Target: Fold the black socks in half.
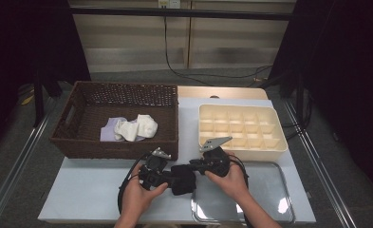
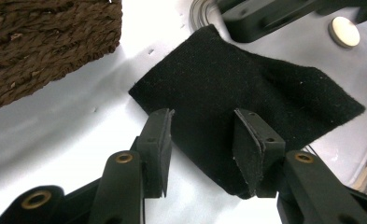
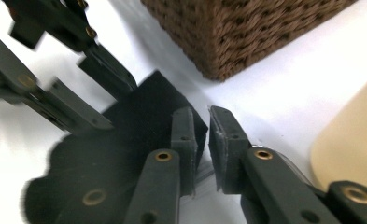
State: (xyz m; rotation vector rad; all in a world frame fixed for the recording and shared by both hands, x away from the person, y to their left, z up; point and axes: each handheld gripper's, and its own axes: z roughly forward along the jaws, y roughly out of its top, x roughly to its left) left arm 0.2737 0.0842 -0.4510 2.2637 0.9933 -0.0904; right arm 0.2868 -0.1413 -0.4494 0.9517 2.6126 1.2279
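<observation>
A black cloth lies flat on the white table near its front edge, partly over the corner of a metal tray. My left gripper comes at it from the left; in the left gripper view its jaws stand apart just above the black cloth without pinching it. My right gripper reaches in from the right. Its jaws show a narrow gap at the corner of the cloth, with no fabric pressed between the pads. A hand holds each gripper.
A brown wicker basket at the back left holds white and lilac cloths. A cream divided organiser stands at the back right. The metal tray lies at the front right.
</observation>
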